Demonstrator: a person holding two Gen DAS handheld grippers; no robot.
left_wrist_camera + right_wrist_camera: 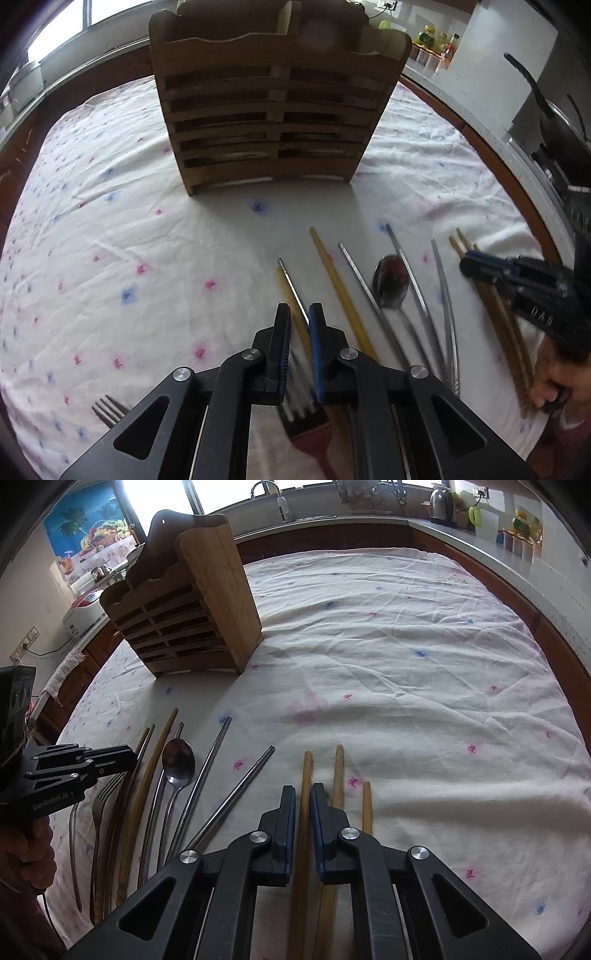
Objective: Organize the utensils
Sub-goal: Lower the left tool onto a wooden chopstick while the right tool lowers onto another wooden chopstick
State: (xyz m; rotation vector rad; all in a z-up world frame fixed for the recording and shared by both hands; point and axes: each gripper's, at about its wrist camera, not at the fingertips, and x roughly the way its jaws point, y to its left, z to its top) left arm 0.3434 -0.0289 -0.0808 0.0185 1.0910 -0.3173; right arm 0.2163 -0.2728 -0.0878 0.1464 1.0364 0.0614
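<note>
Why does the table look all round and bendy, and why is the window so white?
Left wrist view: the fisheye lens bends the tablecloth edge into a curve, corners go dark, and the fork under the left gripper is blurred. Right wrist view: same bending, the window is glared out white, and the rack casts a soft shadow.

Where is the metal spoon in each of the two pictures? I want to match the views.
Left wrist view: the spoon lies right of centre, bowl pointing away, among the metal chopsticks.
Right wrist view: the spoon lies left of centre, beside the left gripper.
Shared landmark: the wooden utensil holder stands beyond it in both.
</note>
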